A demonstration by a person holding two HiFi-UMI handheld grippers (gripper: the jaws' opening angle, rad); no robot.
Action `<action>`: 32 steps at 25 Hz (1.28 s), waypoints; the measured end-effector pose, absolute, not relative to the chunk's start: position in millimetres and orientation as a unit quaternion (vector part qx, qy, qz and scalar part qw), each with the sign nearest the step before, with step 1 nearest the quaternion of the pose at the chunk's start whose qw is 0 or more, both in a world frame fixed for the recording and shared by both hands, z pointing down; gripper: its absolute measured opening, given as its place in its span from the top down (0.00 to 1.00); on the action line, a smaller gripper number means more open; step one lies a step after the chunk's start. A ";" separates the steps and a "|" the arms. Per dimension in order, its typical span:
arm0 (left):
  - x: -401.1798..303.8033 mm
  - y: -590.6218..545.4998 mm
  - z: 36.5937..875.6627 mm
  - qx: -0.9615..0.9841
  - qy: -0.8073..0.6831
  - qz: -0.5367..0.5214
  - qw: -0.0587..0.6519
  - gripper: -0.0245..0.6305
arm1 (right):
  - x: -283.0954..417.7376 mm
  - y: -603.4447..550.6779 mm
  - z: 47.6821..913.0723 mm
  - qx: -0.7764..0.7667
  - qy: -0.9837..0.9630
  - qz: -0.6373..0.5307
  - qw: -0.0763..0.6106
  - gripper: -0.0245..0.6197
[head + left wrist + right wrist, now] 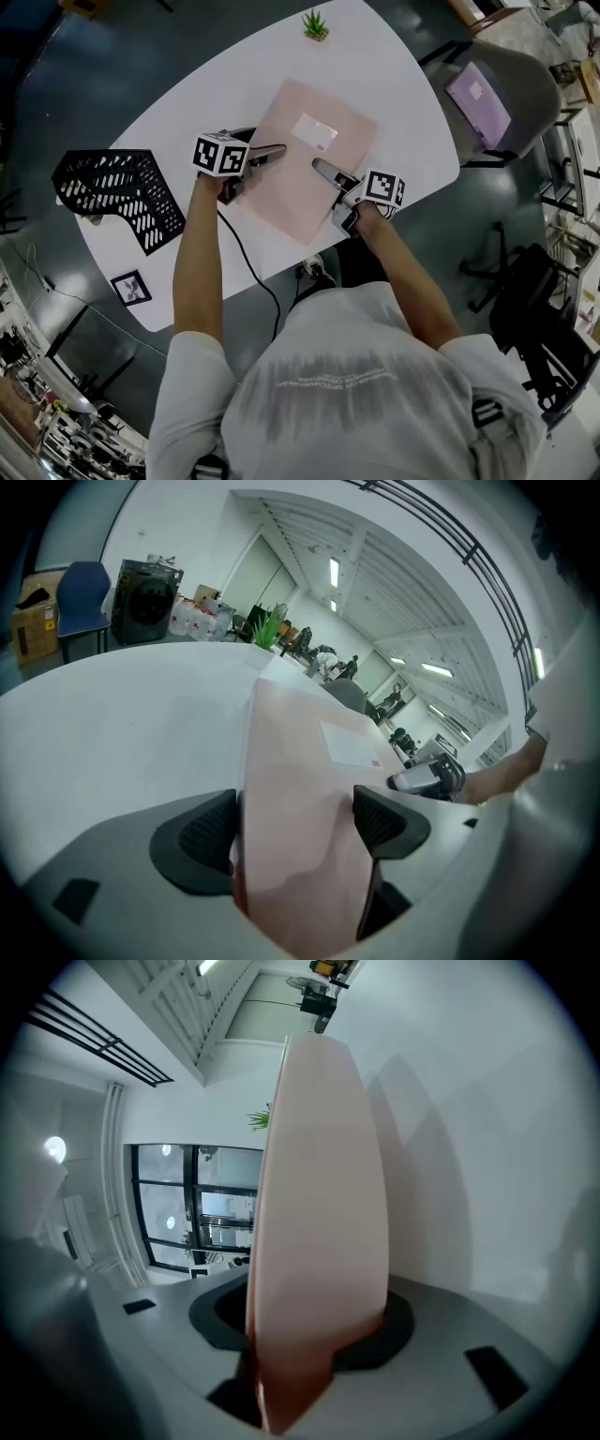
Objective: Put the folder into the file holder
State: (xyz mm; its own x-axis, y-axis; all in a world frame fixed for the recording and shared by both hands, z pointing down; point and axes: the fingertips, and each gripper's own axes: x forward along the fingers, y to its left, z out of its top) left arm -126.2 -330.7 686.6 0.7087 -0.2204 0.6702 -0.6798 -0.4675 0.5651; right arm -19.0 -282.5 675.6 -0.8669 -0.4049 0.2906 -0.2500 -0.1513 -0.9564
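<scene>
A pale pink folder [305,159] with a white label lies on the white table [394,84]. My left gripper [267,152] grips its left edge. In the left gripper view the folder [300,789] fills the gap, and both dark pads [208,834] press on it around the left gripper [298,822]. My right gripper [323,171] holds the near right edge, and in the right gripper view the folder [323,1185] is clamped in the right gripper [314,1321]. The black mesh file holder [122,192] stands at the table's left end, apart from both grippers.
A small green plant [316,25] sits at the table's far edge. A square marker card [130,287] lies near the front left corner. A black cable [248,267] runs off the near edge. A grey chair [497,94] with a purple item stands to the right.
</scene>
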 end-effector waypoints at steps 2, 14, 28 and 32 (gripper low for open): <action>-127.0 -332.2 686.1 0.816 -0.278 0.262 0.434 0.34 | -21.2 -284.2 675.8 -0.249 0.647 -0.719 0.054 0.66; -123.7 -331.2 685.2 0.812 -0.284 0.255 0.442 0.34 | -17.9 -286.1 673.2 -0.237 0.659 -0.711 0.060 0.71; -80.0 -231.1 568.5 0.873 -0.172 0.054 0.454 0.35 | -0.1 -224.9 556.7 -0.029 0.845 -0.534 0.010 0.70; -79.1 -201.5 553.0 0.878 -0.179 0.039 0.443 0.38 | -7.1 -202.3 542.6 0.008 0.862 -0.507 -0.013 0.69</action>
State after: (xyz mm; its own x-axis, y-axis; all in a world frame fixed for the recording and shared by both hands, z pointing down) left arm -79.1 -201.5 553.0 0.9331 -0.2787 0.2274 -0.3484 -0.5436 0.7636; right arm -7.1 -202.3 542.6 -0.9995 0.0273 0.0152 -0.0001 0.4850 -0.8745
